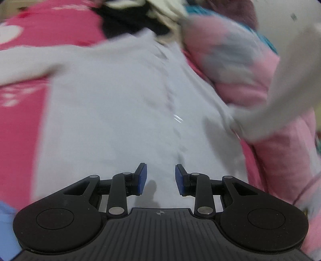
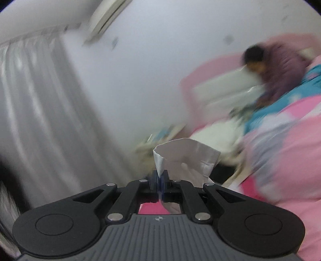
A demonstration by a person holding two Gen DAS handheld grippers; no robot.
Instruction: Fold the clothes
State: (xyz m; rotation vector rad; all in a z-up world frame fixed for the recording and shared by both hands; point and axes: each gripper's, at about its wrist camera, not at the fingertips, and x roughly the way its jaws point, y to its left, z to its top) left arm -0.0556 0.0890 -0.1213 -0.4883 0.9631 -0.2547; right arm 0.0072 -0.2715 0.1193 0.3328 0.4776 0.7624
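Observation:
A white button-up shirt [image 1: 120,112] lies spread on a pink bedcover [image 1: 18,124], its button placket running up the middle. My left gripper [image 1: 161,178] hovers open and empty just above the shirt's lower part. One sleeve [image 1: 289,80] is lifted up to the right. My right gripper [image 2: 160,180] is shut on the white sleeve cuff [image 2: 186,154] and holds it raised in the air, facing the wall. Both views are blurred.
A pile of clothes lies beyond the shirt: black [image 1: 124,22], cream [image 1: 164,10], pink and teal [image 1: 230,56] pieces. In the right wrist view there is a grey curtain [image 2: 36,112], a white wall, and a person in purple [image 2: 276,66] on the pink bed.

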